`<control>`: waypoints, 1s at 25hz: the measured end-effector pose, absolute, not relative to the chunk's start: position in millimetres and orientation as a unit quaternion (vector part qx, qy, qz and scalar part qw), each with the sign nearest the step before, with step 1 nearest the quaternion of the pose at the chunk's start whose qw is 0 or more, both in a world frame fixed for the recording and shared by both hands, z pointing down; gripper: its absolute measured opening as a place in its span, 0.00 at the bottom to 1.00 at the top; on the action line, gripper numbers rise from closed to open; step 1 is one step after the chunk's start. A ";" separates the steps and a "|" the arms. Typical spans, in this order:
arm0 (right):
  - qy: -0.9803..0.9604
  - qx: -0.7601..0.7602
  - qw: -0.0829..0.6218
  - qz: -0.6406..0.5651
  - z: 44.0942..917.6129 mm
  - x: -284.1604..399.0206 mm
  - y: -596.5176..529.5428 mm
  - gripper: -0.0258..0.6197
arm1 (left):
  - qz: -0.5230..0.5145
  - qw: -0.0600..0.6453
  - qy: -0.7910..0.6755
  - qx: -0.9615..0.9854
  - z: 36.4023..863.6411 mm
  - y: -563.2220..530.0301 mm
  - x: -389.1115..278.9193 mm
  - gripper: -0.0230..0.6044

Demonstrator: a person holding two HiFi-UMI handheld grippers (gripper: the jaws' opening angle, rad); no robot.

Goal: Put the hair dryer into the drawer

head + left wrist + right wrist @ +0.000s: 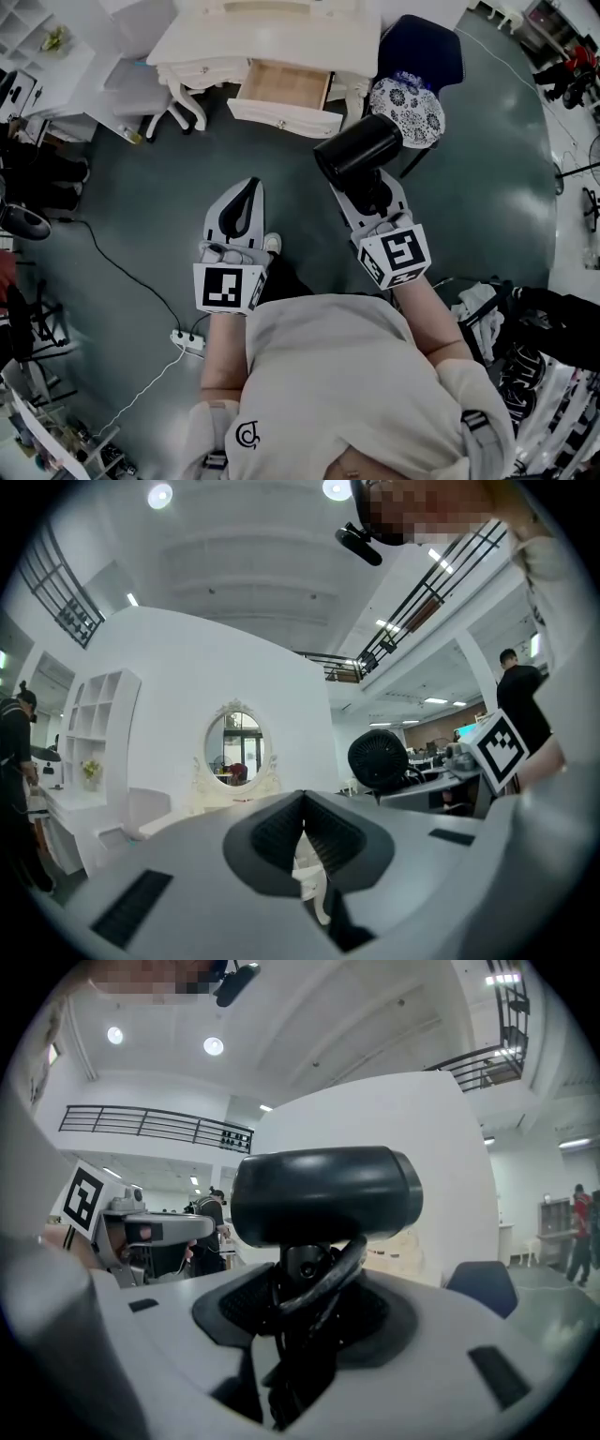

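Hair dryer (358,150), open drawer (281,84), patterned stool (407,108) beside

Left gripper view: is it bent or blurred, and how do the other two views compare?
Left gripper view: fisheye bending, dark corners; the grey left tool looks soft, the white-framed oval mirror sharper. Right gripper view: same bending; round ceiling lamps glare, the black hair dryer carries a sheen. Head view: dim, curved edges.

The handle of the hair dryer (357,150) is mostly hidden between the jaws of the right gripper (364,190) and under its own wrapped cord (323,1283). The back of the drawer (284,84) is covered by the dressing table (272,33), itself cut off above the drawer. Right of the drawer, the patterned stool (410,108) is partly masked by the dryer.
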State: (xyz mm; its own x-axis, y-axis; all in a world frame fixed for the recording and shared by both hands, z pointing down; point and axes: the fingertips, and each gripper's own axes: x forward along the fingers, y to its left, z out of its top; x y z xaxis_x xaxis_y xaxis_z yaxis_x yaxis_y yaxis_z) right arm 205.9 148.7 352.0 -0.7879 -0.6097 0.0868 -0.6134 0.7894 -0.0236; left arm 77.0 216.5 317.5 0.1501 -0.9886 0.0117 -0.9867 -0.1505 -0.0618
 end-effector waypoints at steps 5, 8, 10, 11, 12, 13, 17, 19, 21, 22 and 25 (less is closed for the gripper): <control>-0.938 0.344 0.042 0.026 350.2 132.3 103.2 0.36 | -0.023 0.016 0.624 -0.781 314.5 160.4 12.1 0.05; -0.933 0.357 0.040 0.031 349.0 92.9 77.4 0.36 | -0.030 0.022 0.609 -0.792 310.8 129.3 -29.3 0.05; -0.929 0.367 0.036 0.036 347.0 70.6 57.8 0.36 | -0.027 0.020 0.601 -0.798 308.3 107.4 -57.4 0.05; -0.926 0.373 0.036 0.037 346.5 61.1 47.8 0.36 | -0.026 0.018 0.596 -0.802 308.1 96.3 -69.6 0.05; -0.924 0.379 0.038 0.036 346.7 52.8 38.5 0.36 | -0.027 0.017 0.591 -0.806 308.2 85.7 -80.1 0.06; -0.921 0.385 0.041 0.035 347.9 45.7 30.1 0.36 | -0.028 0.018 0.585 -0.810 308.2 76.3 -88.9 0.05; -0.913 0.402 0.053 0.041 357.3 25.7 2.5 0.36 | -0.026 0.015 0.569 -0.822 312.1 45.4 -110.6 0.06; -0.912 0.405 0.057 0.042 360.4 19.1 -11.1 0.36 | -0.029 0.010 0.563 -0.826 319.7 30.0 -116.6 0.05; -0.913 0.402 0.060 0.038 362.4 12.4 -27.1 0.36 | -0.032 0.003 0.560 -0.828 327.2 13.5 -122.1 0.05; -0.914 0.399 0.061 0.036 363.7 9.5 -35.6 0.36 | -0.027 -0.003 0.558 -0.829 329.1 5.0 -123.9 0.05; -0.919 0.389 0.060 0.036 368.8 5.0 -63.6 0.36 | -0.011 -0.016 0.556 -0.831 331.3 -22.1 -126.4 0.05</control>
